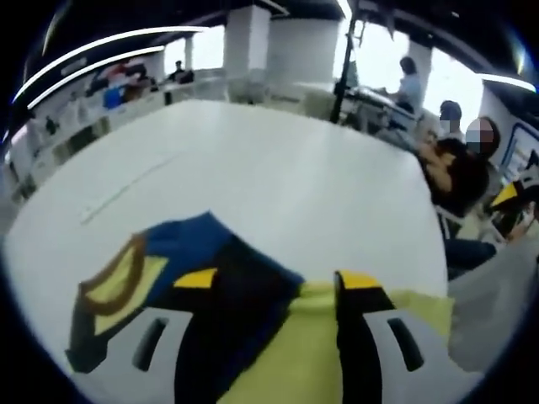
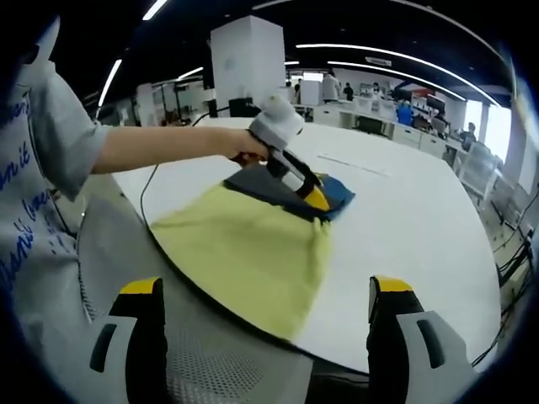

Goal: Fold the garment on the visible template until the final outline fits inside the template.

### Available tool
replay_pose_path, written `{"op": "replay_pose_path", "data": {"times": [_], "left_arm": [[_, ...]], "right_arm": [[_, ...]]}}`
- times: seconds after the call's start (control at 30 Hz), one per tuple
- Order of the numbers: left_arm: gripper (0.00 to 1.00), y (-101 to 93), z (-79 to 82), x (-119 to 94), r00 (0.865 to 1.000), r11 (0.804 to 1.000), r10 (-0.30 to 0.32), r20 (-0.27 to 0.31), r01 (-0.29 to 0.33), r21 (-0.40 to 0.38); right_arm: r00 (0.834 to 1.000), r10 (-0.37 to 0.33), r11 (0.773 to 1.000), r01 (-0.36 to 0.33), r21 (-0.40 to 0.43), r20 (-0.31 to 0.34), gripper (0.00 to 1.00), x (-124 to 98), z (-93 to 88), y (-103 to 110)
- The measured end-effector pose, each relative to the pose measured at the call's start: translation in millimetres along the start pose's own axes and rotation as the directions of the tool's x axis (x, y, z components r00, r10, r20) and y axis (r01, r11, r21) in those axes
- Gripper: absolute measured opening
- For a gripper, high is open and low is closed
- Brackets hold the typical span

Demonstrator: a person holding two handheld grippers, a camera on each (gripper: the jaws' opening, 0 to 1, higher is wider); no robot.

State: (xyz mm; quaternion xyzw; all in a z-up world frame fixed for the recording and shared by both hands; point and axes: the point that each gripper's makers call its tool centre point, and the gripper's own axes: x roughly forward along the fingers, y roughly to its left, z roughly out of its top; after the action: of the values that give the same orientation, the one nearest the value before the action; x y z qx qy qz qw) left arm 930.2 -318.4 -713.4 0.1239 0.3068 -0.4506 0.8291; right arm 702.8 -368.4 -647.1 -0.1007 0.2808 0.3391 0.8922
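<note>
My left gripper (image 2: 318, 202) presses the garment (image 2: 253, 244) on the desk (image 2: 404, 219), jaws apparently gripping it. Right gripper (image 2: 265, 324) hangs open, clear. Mid-fold; next, grip the overhanging yellow edge.

The garment is a soft two-tone cloth piece, its large pale yellow-green panel (image 2: 248, 244) lying flat on the white table and reaching to the table's near edge, well ahead of the right gripper's open jaws. Its dark navy and blue part (image 2: 337, 195) with a brown-and-yellow trimmed opening (image 1: 118, 282) is bunched at the far end, under the left gripper (image 2: 318, 202). In the left gripper view the navy fabric (image 1: 227, 311) lies between and across that gripper's jaws, the yellow-green panel beside it.
</note>
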Motion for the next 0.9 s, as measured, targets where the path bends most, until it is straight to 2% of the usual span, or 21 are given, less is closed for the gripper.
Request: {"op": "replay_pose_path", "data": {"times": [0.23,0.33,0.47,0.57,0.67,0.83,0.9], "left_arm": [[0.67,-1.2,-0.9,-12.4,1.000,0.999,-0.002,-0.009,0.002,0.033],[0.70,1.7,-0.3,-18.9,1.000,0.999,0.012,-0.009,-0.011,0.043],[0.74,-0.5,-0.8,-25.1,1.000,0.999,-0.003,-0.009,0.003,0.048],[0.75,-2.6,-5.8,-28.6,0.999,0.999,-0.009,-0.038,0.011,0.050],[0.75,-4.6,-7.4,-33.6,0.999,0.999,-0.014,-0.042,0.016,0.050],[0.87,-5.3,-9.9,-41.0,0.999,0.999,-0.010,-0.049,0.013,0.048],[0.87,-4.8,-11.6,-44.5,0.999,0.999,-0.011,-0.050,0.013,0.049]], "right_arm": [[1.000,0.000,1.000,0.000,0.002,-0.003,1.00,0.0,-1.4,2.1],[1.000,0.002,1.000,-0.002,0.000,-0.006,1.00,0.4,-1.6,2.7],[1.000,0.004,1.000,-0.004,-0.005,-0.006,1.00,1.5,0.1,3.5],[1.000,0.008,1.000,-0.008,-0.009,-0.005,1.00,2.7,1.6,4.5],[1.000,0.011,1.000,-0.011,-0.010,-0.006,1.00,3.2,1.6,5.2],[1.000,0.013,1.000,-0.013,-0.010,-0.012,1.00,3.9,0.2,5.8],[1.000,0.014,1.000,-0.014,-0.011,-0.011,1.00,4.2,0.5,5.9]]}}
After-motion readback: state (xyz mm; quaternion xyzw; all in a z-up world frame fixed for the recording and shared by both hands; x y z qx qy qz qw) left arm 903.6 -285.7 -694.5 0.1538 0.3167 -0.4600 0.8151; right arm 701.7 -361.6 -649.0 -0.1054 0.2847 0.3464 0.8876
